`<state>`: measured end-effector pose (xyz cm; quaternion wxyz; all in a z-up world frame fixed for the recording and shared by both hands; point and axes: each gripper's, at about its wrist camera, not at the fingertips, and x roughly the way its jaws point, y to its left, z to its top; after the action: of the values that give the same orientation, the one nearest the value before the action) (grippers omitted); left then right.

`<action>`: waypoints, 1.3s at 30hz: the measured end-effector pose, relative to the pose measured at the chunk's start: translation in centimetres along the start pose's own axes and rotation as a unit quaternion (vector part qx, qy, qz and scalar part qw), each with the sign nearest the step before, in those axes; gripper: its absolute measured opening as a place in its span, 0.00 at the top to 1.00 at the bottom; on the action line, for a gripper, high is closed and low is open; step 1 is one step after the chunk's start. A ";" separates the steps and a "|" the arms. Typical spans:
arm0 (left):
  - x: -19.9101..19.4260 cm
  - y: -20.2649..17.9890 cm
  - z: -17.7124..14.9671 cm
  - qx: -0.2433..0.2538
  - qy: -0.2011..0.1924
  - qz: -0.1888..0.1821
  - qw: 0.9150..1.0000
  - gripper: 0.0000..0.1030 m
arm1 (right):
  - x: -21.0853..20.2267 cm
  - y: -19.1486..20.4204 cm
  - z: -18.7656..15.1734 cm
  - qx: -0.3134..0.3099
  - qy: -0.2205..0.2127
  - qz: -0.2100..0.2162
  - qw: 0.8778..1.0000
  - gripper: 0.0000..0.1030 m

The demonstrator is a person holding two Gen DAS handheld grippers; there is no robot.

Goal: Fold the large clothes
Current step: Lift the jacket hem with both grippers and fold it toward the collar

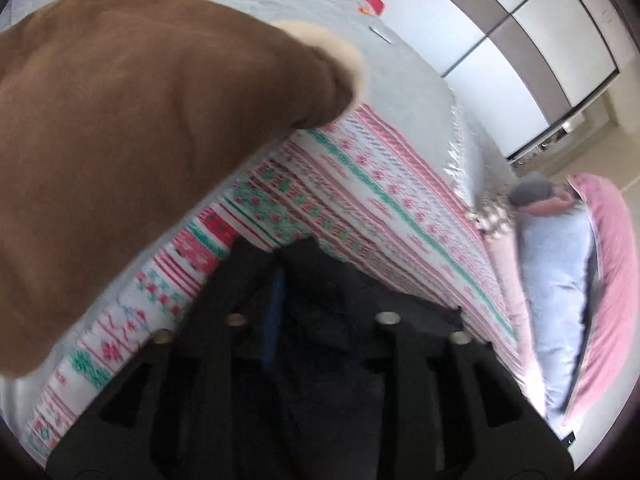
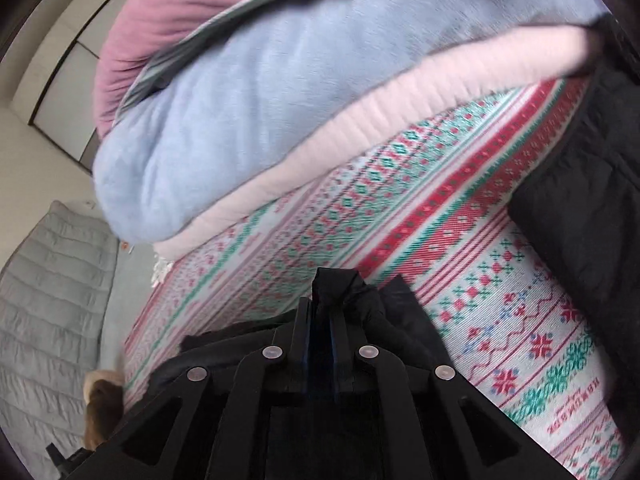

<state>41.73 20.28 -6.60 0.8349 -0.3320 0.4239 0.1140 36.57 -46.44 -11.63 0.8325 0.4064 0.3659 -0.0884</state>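
Observation:
A large black quilted garment (image 2: 592,184) lies on a patterned red, green and white blanket (image 2: 400,232). My right gripper (image 2: 322,304) is shut on a bunched fold of the black garment, just above the blanket. My left gripper (image 1: 304,264) is shut on another part of the black garment (image 1: 320,280), whose fabric drapes over its fingers. The blanket also shows in the left wrist view (image 1: 360,184). A brown garment with a cream fleece cuff (image 1: 120,120) hangs close in front of the left camera, upper left.
A stack of folded pink and light blue bedding (image 2: 240,100) sits on the blanket's far side; it also shows in the left wrist view (image 1: 560,280). A grey quilted cover (image 2: 48,280) lies at the left. Wardrobe doors (image 1: 500,40) stand behind.

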 end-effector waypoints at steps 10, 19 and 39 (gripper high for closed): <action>-5.7 1.0 0.0 0.028 -0.013 -0.050 0.998 0.33 | -6.0 1.1 1.4 -0.103 -0.015 0.021 0.994 0.37; 1.0 0.2 -2.2 0.106 0.031 0.018 0.994 0.45 | 0.6 0.3 0.1 -0.176 0.059 -0.003 0.983 0.42; 3.8 -3.7 -1.8 0.190 -0.068 0.090 0.975 0.88 | 4.2 1.8 0.7 -0.205 0.017 -0.106 0.973 0.91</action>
<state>44.66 15.94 -8.68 0.8958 -0.1192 0.4086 0.1284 40.78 -45.18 -13.08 0.8777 0.1874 0.4313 -0.0919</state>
